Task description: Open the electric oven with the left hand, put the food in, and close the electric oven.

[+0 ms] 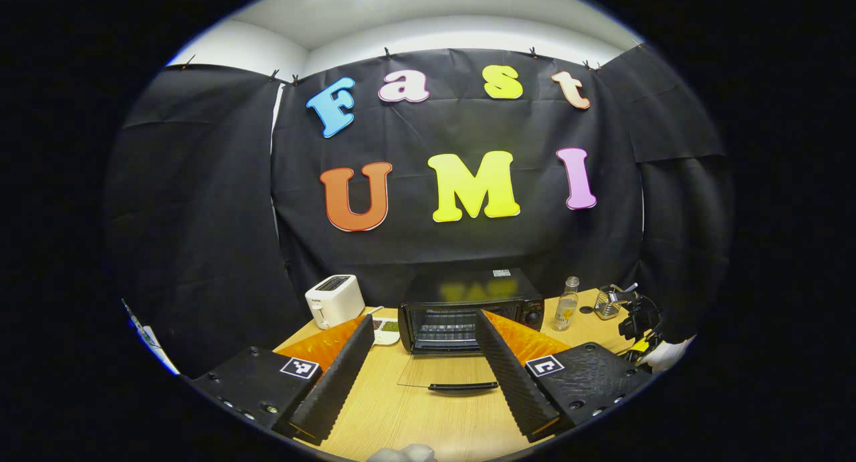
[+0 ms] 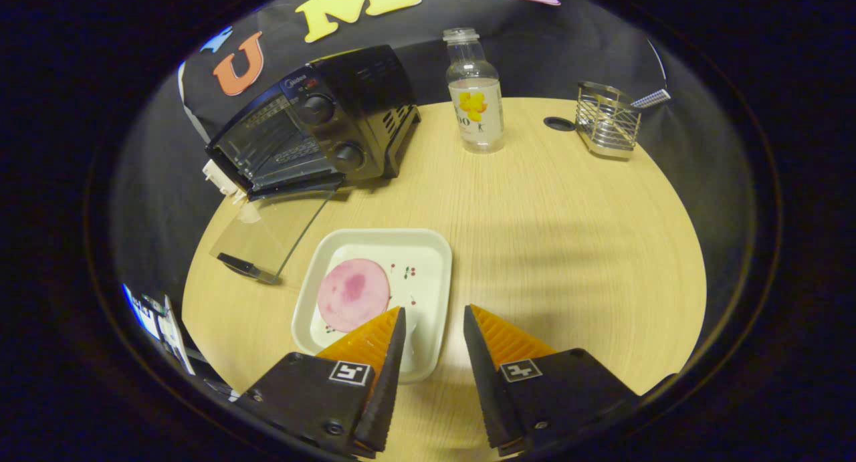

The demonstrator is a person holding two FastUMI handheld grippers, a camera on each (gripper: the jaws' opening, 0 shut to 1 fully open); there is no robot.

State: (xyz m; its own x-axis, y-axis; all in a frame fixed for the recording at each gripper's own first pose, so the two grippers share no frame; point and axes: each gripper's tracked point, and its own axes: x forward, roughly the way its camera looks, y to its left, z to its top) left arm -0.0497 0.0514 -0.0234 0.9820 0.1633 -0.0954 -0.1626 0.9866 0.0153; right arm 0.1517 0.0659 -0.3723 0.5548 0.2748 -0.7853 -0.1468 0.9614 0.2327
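Oven door (image 2: 271,231) lies open ahead-left of your spread, empty right gripper (image 2: 431,338); gripping the plate (image 2: 438,261) rim shallowly could tip the ham slice (image 2: 352,295) off

Food (image 2: 352,294) on plate (image 2: 428,248) before oven (image 2: 314,124)

Our two handheld grippers

Our left gripper (image 1: 424,355) and right gripper (image 2: 431,345) have black screwed housings, square black-and-white markers, and ribbed wedge jaws.

My views are sharp and evenly lit from overhead; soft shadows fall beside the oven (image 2: 314,124), and its edges bow from fisheye.
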